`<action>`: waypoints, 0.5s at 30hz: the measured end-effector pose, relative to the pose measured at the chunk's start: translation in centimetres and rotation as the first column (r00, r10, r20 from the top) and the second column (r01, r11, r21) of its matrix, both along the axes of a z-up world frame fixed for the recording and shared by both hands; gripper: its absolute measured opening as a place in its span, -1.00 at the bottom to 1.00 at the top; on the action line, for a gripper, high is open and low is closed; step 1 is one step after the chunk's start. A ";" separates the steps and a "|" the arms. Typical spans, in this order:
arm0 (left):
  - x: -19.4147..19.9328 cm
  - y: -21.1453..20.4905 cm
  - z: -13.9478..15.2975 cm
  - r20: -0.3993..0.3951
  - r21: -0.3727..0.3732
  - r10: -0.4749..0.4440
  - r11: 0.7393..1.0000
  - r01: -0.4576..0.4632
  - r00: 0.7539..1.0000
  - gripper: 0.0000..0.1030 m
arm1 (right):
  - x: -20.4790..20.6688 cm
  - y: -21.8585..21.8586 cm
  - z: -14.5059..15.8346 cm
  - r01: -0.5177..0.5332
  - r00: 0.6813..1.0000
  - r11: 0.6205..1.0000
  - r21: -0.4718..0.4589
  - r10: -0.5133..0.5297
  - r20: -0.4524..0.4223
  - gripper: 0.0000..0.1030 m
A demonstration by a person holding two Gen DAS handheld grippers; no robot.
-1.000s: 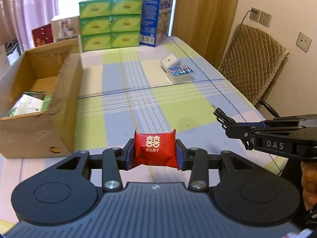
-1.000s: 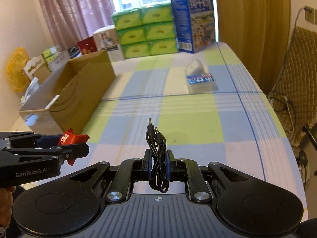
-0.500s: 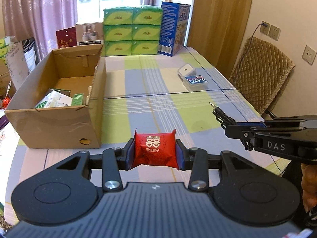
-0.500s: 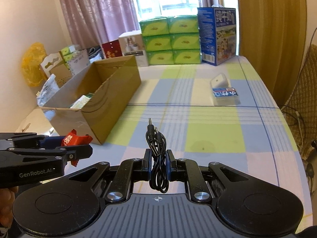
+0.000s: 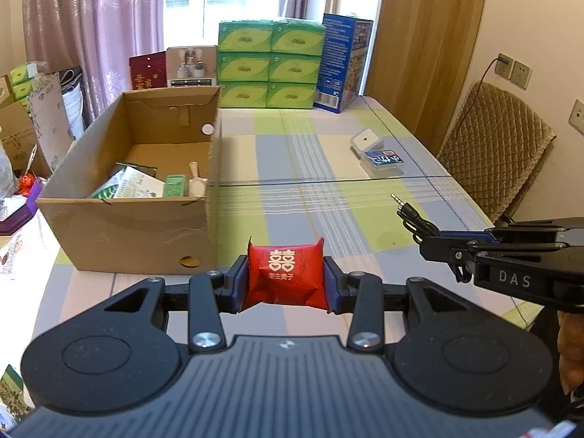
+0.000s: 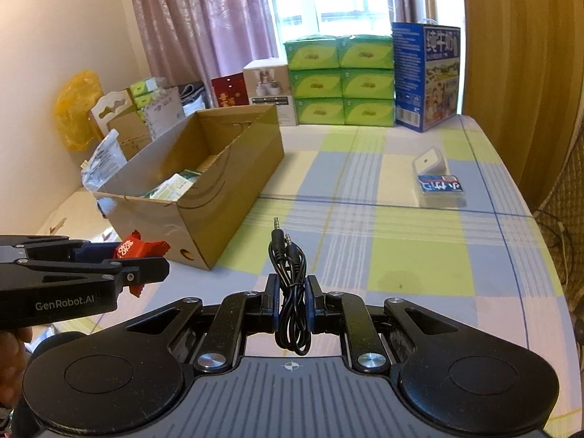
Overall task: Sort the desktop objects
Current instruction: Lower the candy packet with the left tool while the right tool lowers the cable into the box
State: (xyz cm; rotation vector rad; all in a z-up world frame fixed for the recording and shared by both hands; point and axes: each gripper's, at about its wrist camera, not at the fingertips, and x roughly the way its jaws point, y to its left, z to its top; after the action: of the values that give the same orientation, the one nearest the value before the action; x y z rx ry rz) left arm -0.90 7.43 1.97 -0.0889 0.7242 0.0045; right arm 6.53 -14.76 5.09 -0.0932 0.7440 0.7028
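Red packet (image 5: pixel 286 277) with a white double-happiness mark is pinched between the two fingers of the left gripper (image 5: pixel 286 281), jaws closed onto its sides, packet upright and lifted off the table; in the right wrist view the same packet (image 6: pixel 137 250) shows at the tip of the left gripper (image 6: pixel 146 266). Coiled black audio cable (image 6: pixel 290 292) is clamped in the right gripper (image 6: pixel 291 303), jaws nearly together around the bundle, both plug ends sticking up and forward, a loop hanging below the fingers; seen from the left wrist, the cable (image 5: pixel 414 217) projects from the right gripper (image 5: pixel 434 242) at the right edge. Both grippers are held above the near end of the table (image 6: pixel 419 255), which carries a checked cloth in green, blue and pale pink. Open cardboard box (image 5: pixel 131 197) sits on the table's left side, ahead and left of the red packet; it holds paper packs and a small green item. Further out on the right half of the cloth: a small white case (image 6: pixel 429 160), and just beside it a clear case with a blue card deck (image 6: pixel 440 188). At the far end, stacked green tissue packs (image 6: pixel 339 80) and a tall blue carton (image 6: pixel 425 76) stand against the window. A quilted chair (image 5: pixel 500 149) stands beside the table's right edge.
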 end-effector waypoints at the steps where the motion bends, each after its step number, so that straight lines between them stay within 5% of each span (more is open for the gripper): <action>1: 0.0 0.3 0.1 0.000 0.001 0.003 1.000 -0.003 1.000 -0.30 | 0.0 0.3 0.0 -0.005 1.000 1.000 -0.001 0.005 0.002 -0.80; 15: -0.1 5.5 1.7 0.002 0.049 0.072 0.996 -0.072 0.997 -0.30 | 0.3 6.3 0.6 -0.103 0.994 0.995 0.013 0.103 0.021 -0.80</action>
State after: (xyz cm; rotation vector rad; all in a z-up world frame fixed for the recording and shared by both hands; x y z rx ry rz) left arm -0.98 12.93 3.64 -0.0682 0.7195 0.0913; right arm 6.86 -8.51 5.72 -0.1270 0.7183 0.8040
